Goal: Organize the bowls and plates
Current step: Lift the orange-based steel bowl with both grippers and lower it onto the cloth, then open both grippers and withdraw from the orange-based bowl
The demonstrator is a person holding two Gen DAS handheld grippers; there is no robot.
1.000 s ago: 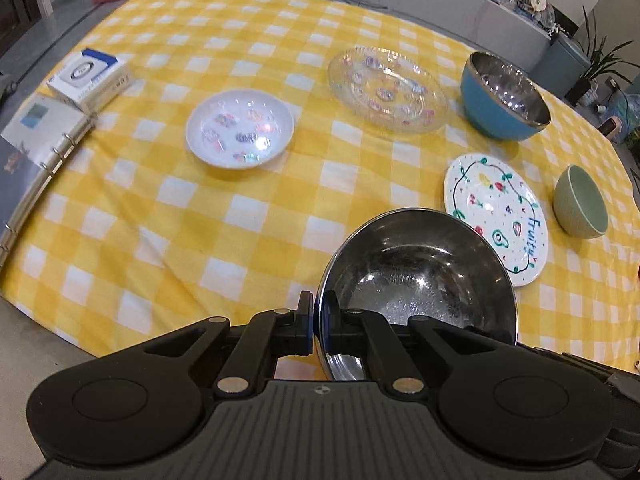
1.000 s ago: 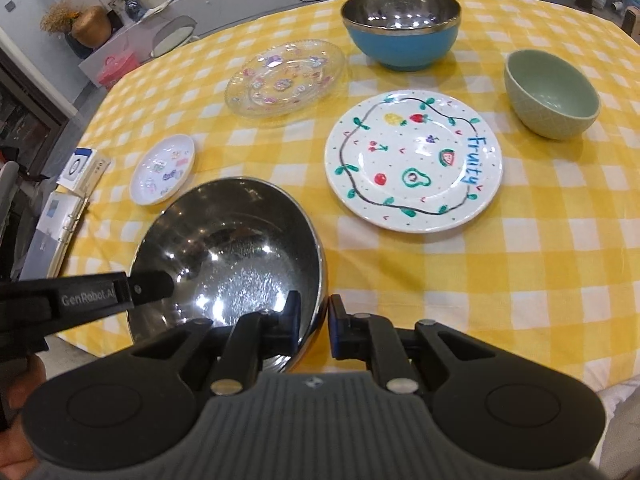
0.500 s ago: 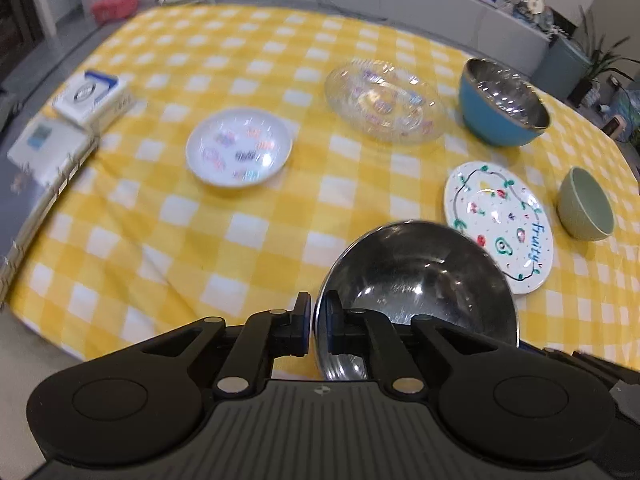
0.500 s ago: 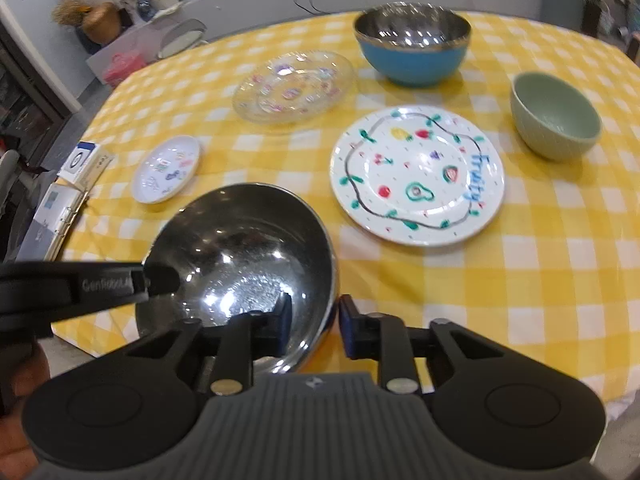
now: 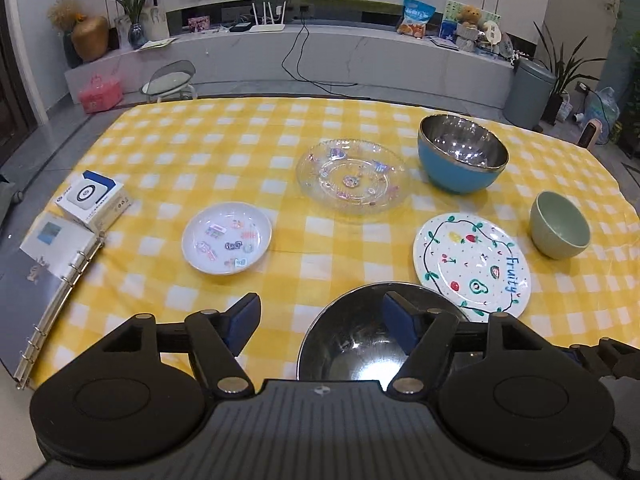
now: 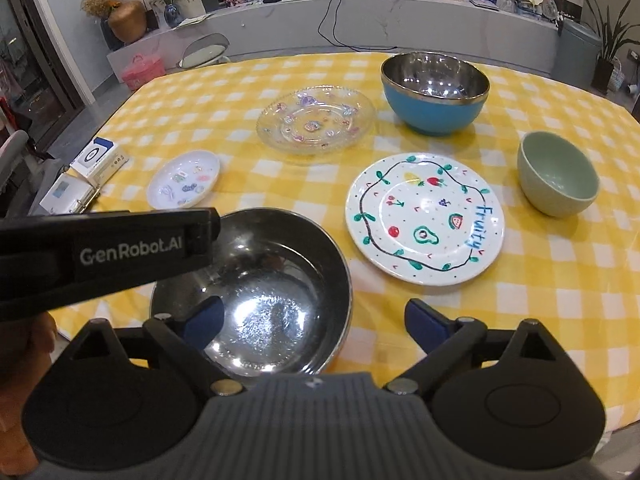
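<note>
A steel bowl (image 5: 360, 344) (image 6: 272, 296) sits on the yellow checked tablecloth (image 5: 200, 160) at the near edge. My left gripper (image 5: 320, 322) is open, its fingers astride the bowl's left rim without touching. My right gripper (image 6: 314, 320) is open, astride the bowl's right rim. Farther off lie a white fruit plate (image 5: 472, 264) (image 6: 424, 216), a small white sticker dish (image 5: 226, 238) (image 6: 184, 178), a clear glass plate (image 5: 352, 176) (image 6: 316, 120), a blue bowl (image 5: 462, 158) (image 6: 434, 90) and a green bowl (image 5: 560, 224) (image 6: 558, 172).
A ring binder (image 5: 44, 280) and a white box (image 5: 94, 200) lie at the table's left edge. The left gripper's body (image 6: 100, 248) crosses the right wrist view over the steel bowl. A floor, low shelf and bin lie beyond the table.
Both grippers were shut on the steel bowl's rim and have opened. The bowl now rests on the cloth. Both cameras have tilted up and drawn back slightly.
</note>
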